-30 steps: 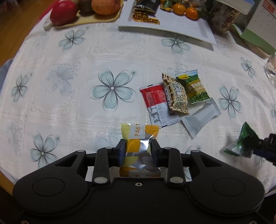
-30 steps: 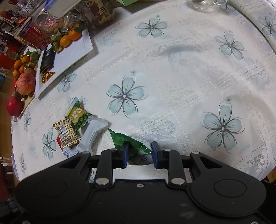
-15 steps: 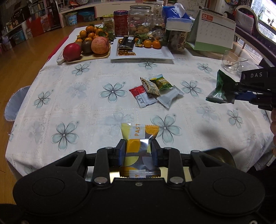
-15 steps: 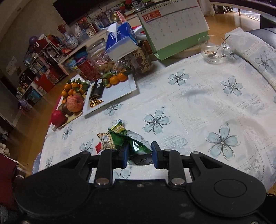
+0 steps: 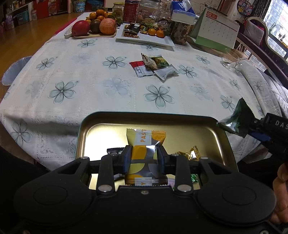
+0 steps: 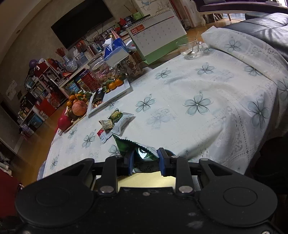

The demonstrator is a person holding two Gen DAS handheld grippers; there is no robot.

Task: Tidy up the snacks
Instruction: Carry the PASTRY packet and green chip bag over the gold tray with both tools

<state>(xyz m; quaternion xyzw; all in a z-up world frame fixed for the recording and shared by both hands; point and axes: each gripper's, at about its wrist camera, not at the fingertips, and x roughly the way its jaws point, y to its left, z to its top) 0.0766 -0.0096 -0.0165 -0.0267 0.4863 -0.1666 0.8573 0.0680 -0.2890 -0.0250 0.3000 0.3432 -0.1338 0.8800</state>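
Observation:
My left gripper (image 5: 144, 158) is shut on a yellow and silver snack packet (image 5: 144, 144) and holds it over a gold tin tray (image 5: 100, 133) at the table's near edge. A gold-wrapped candy (image 5: 189, 154) lies in the tray. My right gripper (image 6: 146, 160) is shut on a green snack packet (image 6: 136, 149); it shows in the left wrist view (image 5: 235, 120) above the tray's right rim. Several snack packets (image 5: 153, 66) lie in a cluster on the flowered tablecloth, also in the right wrist view (image 6: 113, 124).
A fruit board with apples (image 5: 93, 27), a white plate with oranges (image 5: 147, 36), jars, a tissue box (image 5: 181, 12) and a desk calendar (image 5: 216, 30) stand at the far side. A glass cup (image 5: 230, 59) stands at the right.
Both grippers have lifted and pulled back from the table with their packets. The gold tray has come into view under my left gripper, and the green packet now hangs by its right rim.

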